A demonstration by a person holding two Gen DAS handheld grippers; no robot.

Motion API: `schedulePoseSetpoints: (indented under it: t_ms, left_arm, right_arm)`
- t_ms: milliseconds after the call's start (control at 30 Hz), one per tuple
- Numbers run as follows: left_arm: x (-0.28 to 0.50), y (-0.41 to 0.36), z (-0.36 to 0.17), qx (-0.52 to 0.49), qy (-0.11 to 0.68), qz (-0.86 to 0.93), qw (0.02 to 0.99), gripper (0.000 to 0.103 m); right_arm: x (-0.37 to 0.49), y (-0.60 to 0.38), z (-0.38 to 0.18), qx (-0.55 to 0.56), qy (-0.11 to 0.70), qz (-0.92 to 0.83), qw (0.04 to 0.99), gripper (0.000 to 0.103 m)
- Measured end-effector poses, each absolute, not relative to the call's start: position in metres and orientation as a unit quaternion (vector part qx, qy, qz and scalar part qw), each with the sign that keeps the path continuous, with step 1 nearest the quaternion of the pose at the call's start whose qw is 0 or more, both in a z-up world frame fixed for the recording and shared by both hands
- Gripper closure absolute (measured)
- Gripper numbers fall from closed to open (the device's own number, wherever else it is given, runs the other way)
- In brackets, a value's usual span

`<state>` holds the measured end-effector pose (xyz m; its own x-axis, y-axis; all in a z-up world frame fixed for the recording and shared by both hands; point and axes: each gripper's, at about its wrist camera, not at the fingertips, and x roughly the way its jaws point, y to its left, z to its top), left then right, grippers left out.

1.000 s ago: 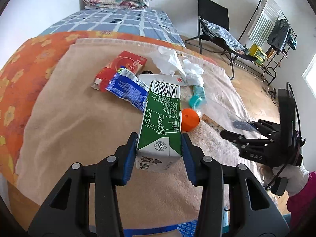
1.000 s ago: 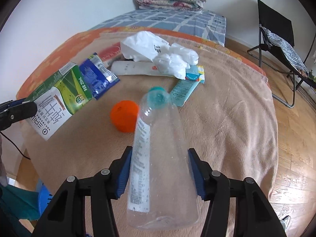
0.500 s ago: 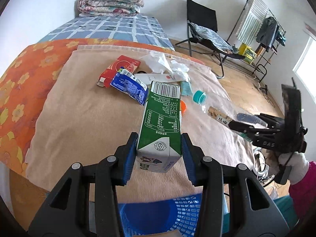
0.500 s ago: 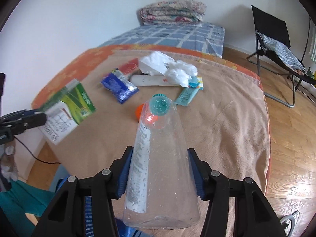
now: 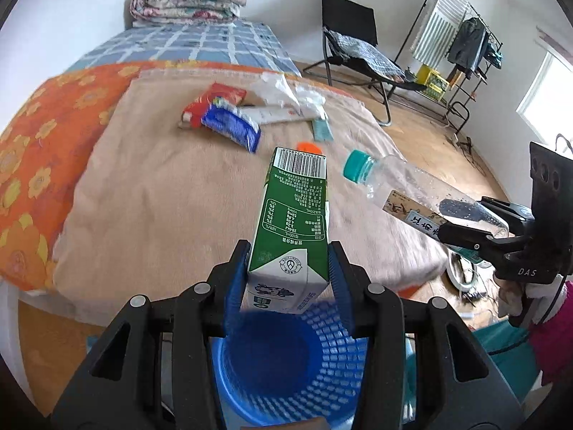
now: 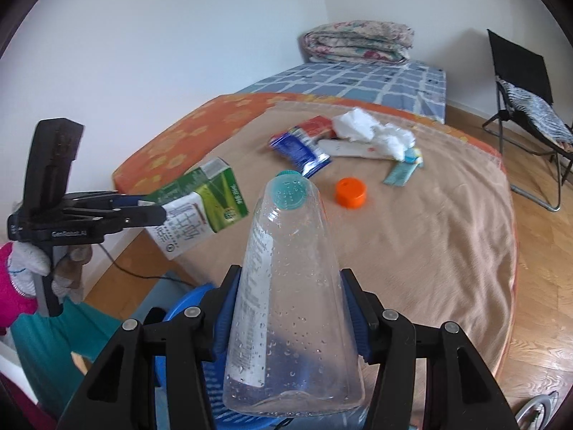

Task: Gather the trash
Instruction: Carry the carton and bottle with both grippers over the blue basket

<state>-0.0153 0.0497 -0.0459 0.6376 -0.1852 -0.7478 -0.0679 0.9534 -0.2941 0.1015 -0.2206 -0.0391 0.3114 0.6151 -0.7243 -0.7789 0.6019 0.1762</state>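
Hanging right over the blue basket (image 5: pixel 322 351), the green milk carton (image 5: pixel 295 215) is getting pinched by the left gripper (image 5: pixel 288 279), long axis pointing away along the fingers. Right gripper (image 6: pixel 290 319) is clamping the clear bottle (image 6: pixel 286 286) near the rim too. Wrappers and an orange cap (image 6: pixel 351 192) are sitting on the bed (image 6: pixel 429 233).

Folded quilt (image 5: pixel 188 1), black chair (image 5: pixel 352 41), perhaps a clothes rack (image 5: pixel 462 39).

Black plastic tongs (image 5: pixel 288 279) with blue ribbed pads (image 5: pixel 234 286), silver screws, white lettering; white glove (image 6: pixel 28 258), pink sleeve (image 6: pixel 10 297).
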Motion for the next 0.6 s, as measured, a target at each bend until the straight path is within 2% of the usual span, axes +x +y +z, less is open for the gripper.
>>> schedulePoseSetpoints:
  t_ms: [600]
  left_arm:
    - [-0.084, 0.034, -0.115, -0.179, 0.501, -0.028, 0.846, 0.059]
  right_arm:
    - [0.030, -0.209, -0.102, -0.140, 0.470, 0.479, 0.728, 0.047]
